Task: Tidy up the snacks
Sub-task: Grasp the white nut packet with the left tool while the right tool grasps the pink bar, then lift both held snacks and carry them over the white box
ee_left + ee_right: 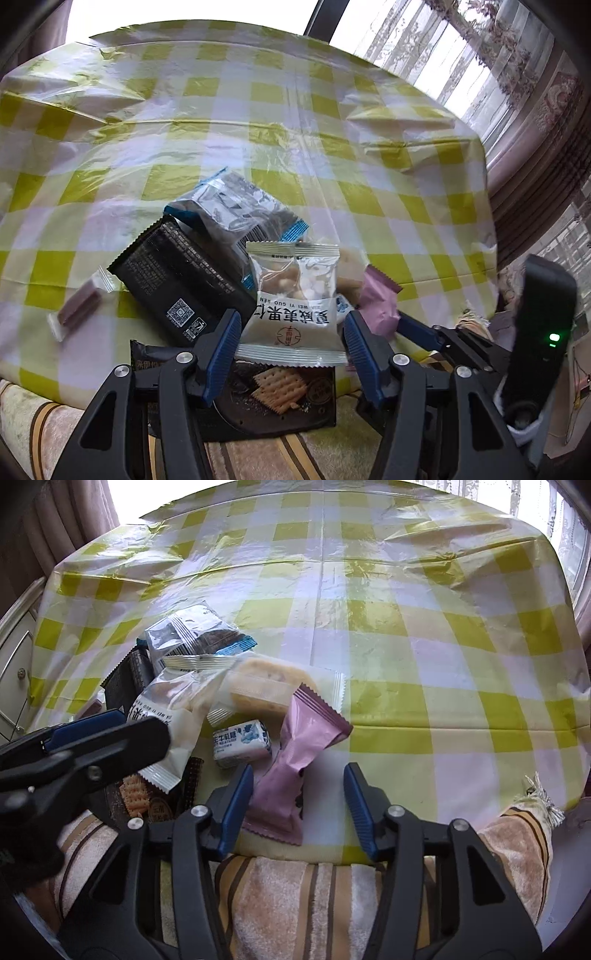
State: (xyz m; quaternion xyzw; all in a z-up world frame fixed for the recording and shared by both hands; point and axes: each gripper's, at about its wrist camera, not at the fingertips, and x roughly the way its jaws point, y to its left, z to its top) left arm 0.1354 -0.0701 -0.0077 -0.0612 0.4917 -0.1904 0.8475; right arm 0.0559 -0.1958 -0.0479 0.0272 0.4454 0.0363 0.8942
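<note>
A pile of snack packets lies near the front edge of the checked tablecloth. My left gripper is open, its jaws on either side of a white nut packet that lies on a dark cracker packet. Behind are a black packet and a clear blue-edged packet. My right gripper is open, with a pink packet lying between its jaws, nearer the left one. A small blue-white milk candy packet and a clear cake packet lie just beyond.
A small brown bar in clear wrap lies left of the pile. A striped plush cloth covers the near edge below the grippers. Curtains hang at the right, and a white cabinet stands at the left.
</note>
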